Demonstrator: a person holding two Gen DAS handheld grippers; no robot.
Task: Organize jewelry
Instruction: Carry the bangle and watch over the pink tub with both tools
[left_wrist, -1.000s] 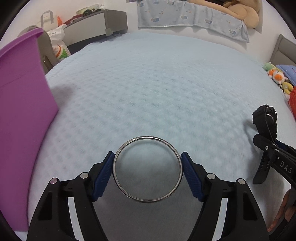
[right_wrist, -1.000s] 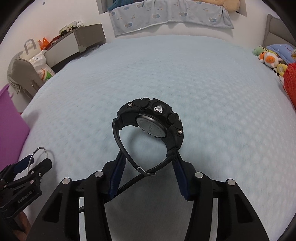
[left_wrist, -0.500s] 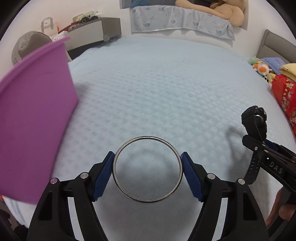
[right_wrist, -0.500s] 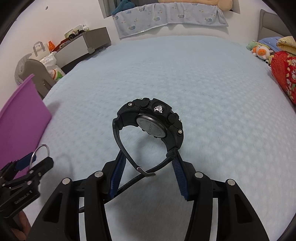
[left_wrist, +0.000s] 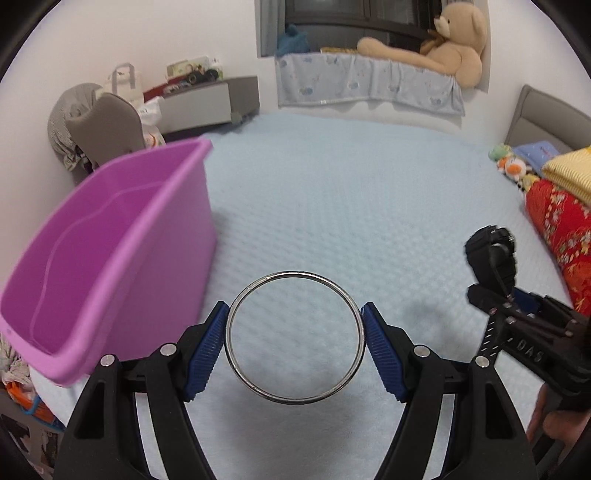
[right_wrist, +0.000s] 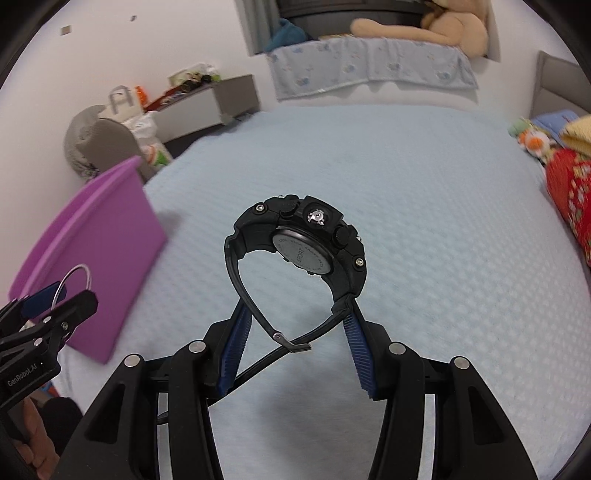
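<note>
A pale blue quilted bedspread fills the ground beyond both sets of jaws; past it, straight ahead, a window ledge draped in a light blue printed cloth carries a tan teddy bear; a grey bedside cabinet stands ahead and to the left against a white wall; folded red patterned and yellow bedding lies to the right with small soft toys.

The left gripper pinches a silver bangle across its width, a blue ribbed pad pressing each side; a purple plastic bin sits on the bed just left of these jaws, its inside showing nothing.

The right gripper clamps the strap of a black sports watch, whose case rises above the jaws with its back plate facing the camera and the buckle hanging between the pads.

The back plate reads "SPORT" among smaller lettering too fine to read; the left gripper's side, seen from the right wrist, reads "GenRobot.AI"; the right gripper's side, seen from the left wrist, shows "DAS".
</note>
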